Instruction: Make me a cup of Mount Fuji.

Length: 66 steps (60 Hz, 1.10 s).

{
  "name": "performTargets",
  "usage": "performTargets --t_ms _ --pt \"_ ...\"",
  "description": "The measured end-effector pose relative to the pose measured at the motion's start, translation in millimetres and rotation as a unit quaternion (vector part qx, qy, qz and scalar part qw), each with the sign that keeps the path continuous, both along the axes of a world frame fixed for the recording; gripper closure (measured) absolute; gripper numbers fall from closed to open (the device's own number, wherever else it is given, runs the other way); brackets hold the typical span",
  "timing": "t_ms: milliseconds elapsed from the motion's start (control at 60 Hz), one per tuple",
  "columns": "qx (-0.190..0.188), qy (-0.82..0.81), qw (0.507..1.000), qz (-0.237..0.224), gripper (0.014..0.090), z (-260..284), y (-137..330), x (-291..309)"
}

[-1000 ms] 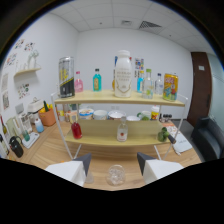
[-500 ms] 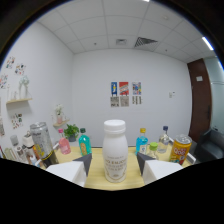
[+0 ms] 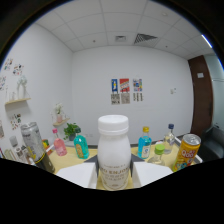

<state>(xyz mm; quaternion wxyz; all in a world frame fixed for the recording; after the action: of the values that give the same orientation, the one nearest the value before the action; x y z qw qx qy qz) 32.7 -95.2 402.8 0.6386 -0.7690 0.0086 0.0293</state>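
A white plastic bottle (image 3: 114,155) with a white screw cap and a pale label stands upright on the yellow shelf top (image 3: 67,161), right between my fingers. My gripper (image 3: 114,172) has its white fingers (image 3: 75,176) closed in against both sides of the bottle's lower body. The bottle's base is hidden below the fingers.
Left of the bottle stand silver cans (image 3: 32,144), a pink bottle (image 3: 60,147) and a teal bottle (image 3: 81,146), with a small plant (image 3: 72,131) behind. To its right are a blue bottle (image 3: 145,145), a green-capped bottle (image 3: 159,153), a clear bottle (image 3: 170,138) and an orange can (image 3: 186,152).
A second ago I faced the whole shelf from afar. I have since risen and come up to its top, and the fingers have narrowed onto the white bottle.
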Motion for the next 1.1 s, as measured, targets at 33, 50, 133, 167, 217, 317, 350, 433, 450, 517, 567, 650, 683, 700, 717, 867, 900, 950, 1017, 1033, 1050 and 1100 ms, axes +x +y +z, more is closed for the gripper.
performTargets --t_ms 33,50,133,167,217,317,350,433,450,517,567,650,683,700,717,867,900,950,1017,1033,1050,1100 --pt "0.007 -0.002 1.000 0.002 0.0562 7 -5 0" --pt "0.012 -0.002 1.000 0.001 0.0560 12 -8 1" --pt "0.038 -0.003 0.999 0.009 0.0564 38 -27 -1" --pt "0.048 -0.001 0.999 0.015 0.0565 49 -37 -2" --pt "0.064 0.005 0.998 0.025 0.0565 63 -52 -2" --pt "0.083 0.009 0.996 0.031 0.0565 71 -85 7" --pt "0.085 0.008 0.996 0.031 0.0566 66 -94 10" --pt "0.075 -0.001 0.997 0.024 0.0568 32 -113 26" --pt "0.069 -0.003 0.997 0.023 0.0567 23 -115 27" --pt "0.035 -0.001 0.999 0.014 0.0568 -21 -124 38" --pt "0.018 0.005 1.000 0.012 0.0566 -61 -129 47" --pt "-0.022 0.008 1.000 -0.003 0.0568 -123 -135 63" --pt "-0.031 0.012 0.999 -0.005 0.0567 -146 -136 66" --pt "-0.035 0.011 0.999 -0.007 0.0567 -156 -136 68" --pt "-0.040 0.012 0.999 -0.009 0.0568 -167 -137 71" --pt "-0.071 0.005 0.997 -0.016 0.0569 -246 -135 85" --pt "-0.080 -0.010 0.997 -0.017 0.0568 -262 -134 89" --pt "-0.089 -0.049 0.995 -0.013 0.0569 -278 -133 93" --pt "-0.099 -0.115 0.988 -0.005 0.0570 -291 -131 97" --pt "-0.100 -0.134 0.986 -0.003 0.0569 -293 -131 98" --pt "-0.102 -0.153 0.983 -0.001 0.0568 -295 -131 99" --pt "-0.105 -0.214 0.971 0.006 0.0569 -297 -129 100"
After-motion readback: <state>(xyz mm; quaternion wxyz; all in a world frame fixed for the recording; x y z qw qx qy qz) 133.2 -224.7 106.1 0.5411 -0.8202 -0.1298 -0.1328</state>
